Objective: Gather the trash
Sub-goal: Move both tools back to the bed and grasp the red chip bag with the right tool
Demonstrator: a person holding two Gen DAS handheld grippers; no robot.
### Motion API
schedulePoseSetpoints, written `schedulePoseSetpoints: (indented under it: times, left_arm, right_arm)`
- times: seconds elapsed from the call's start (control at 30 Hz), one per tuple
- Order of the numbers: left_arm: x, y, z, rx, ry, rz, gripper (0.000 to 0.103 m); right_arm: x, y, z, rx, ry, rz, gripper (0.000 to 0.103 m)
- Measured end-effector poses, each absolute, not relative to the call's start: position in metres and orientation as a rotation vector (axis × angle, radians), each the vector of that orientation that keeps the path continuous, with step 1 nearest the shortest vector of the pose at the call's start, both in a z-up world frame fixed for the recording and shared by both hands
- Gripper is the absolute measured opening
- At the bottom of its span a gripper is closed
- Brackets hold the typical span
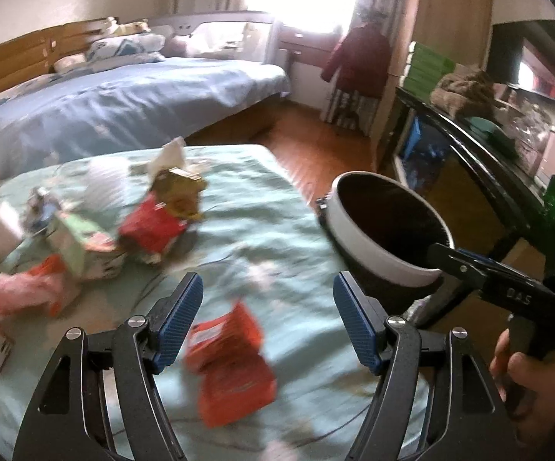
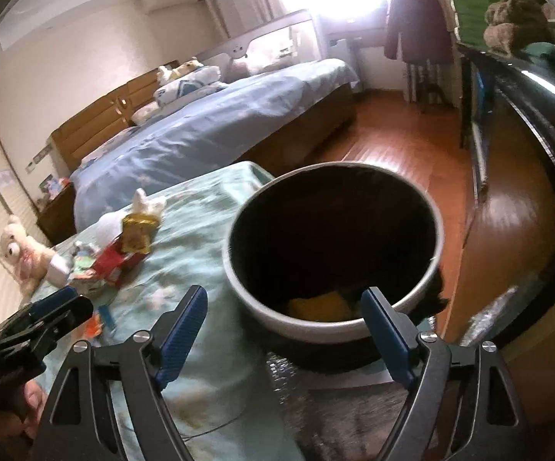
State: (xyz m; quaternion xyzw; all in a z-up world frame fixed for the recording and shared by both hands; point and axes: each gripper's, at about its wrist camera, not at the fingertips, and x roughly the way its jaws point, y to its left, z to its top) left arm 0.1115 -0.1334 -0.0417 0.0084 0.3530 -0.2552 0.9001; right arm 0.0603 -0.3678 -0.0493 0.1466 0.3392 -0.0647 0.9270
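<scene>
**Both grippers spread, nothing held**

Left gripper (image 1: 267, 320): fingers wide apart, empty, above an orange wrapper (image 1: 229, 361) on the green bedspread (image 1: 269, 207). Right gripper (image 2: 283, 332): fingers wide apart, empty, at the trash bin (image 2: 338, 330) rim; yellow scrap (image 2: 321, 307) inside. Trash pile (image 1: 85, 230) lies further left.

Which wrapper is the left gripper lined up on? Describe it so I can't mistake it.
On the green bedspread, beside the trash bin, one orange-red wrapper lies alone between the open left gripper fingers. The other red packets sit farther back in the pile.
</scene>
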Motion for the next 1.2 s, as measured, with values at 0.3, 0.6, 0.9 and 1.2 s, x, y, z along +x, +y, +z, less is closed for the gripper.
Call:
schedulePoseSetpoints:
  times: [0.3,0.6,0.9,1.2]
  left_arm:
    - [0.107,-0.077,-0.049,-0.025,0.743,-0.421,0.072]
    - [0.106,-0.029,-0.063,-0.052,0.772,-0.318,0.072]
    - [0.123,0.014,-0.075,-0.085,0.81,-0.209,0.075]
    - [0.17,0.023,-0.079,0.045,0.843,-0.214,0.079]
  right_arm:
    - [0.065,-0.32,-0.062,0.302,0.735,-0.029,0.084]
    - [0.072,-0.27,-0.073,0.264,0.782,0.081,0.084]
    - [0.079,-0.236,-0.083,0.258,0.82,0.162,0.084]
    - [0.091,-0.218,-0.091,0.252,0.856,0.204,0.084]
